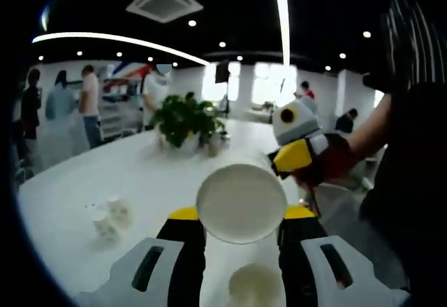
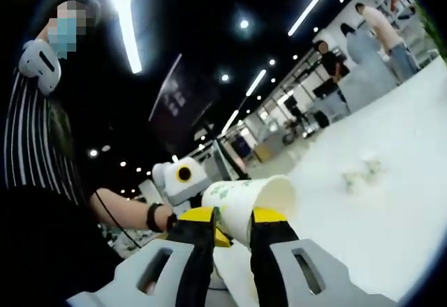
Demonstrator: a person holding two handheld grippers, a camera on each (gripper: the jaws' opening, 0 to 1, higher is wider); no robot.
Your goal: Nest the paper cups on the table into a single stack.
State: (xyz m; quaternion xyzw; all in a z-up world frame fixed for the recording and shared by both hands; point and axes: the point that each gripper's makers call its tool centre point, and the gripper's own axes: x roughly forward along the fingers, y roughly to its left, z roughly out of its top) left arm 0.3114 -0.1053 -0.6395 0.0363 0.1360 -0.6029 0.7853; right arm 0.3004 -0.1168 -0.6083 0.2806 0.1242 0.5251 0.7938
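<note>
Left gripper view had the left tongs [image 1: 242, 218] clamped on a white paper cup [image 1: 242, 203], its round base facing the camera and blocking much of the white counter [image 1: 91, 174] beyond. Below it, between the jaws, sat another pale cup [image 1: 255, 284], partly cut off. Off to the left, two small cups [image 1: 112, 216] stood close together on the counter, well apart from the held one. A potted plant [image 1: 185, 120] stood farther back, people [image 1: 89, 105] were along the far wall, and the other gripper [image 1: 300, 143] came in from the right in a person's hand.

Right gripper view was tilted hard: the right tongs [image 2: 234, 216] pinched a green-printed cup [image 2: 251, 202] lying sideways, mouth to the right. Behind it came the other gripper's white-and-yellow body [image 2: 180, 178] and a wrist with a dark band [image 2: 154, 218]. Two distant cups [image 2: 362, 171] stood on the counter [image 2: 391, 209], and a striped sleeve [image 2: 31, 132] filled the left.
</note>
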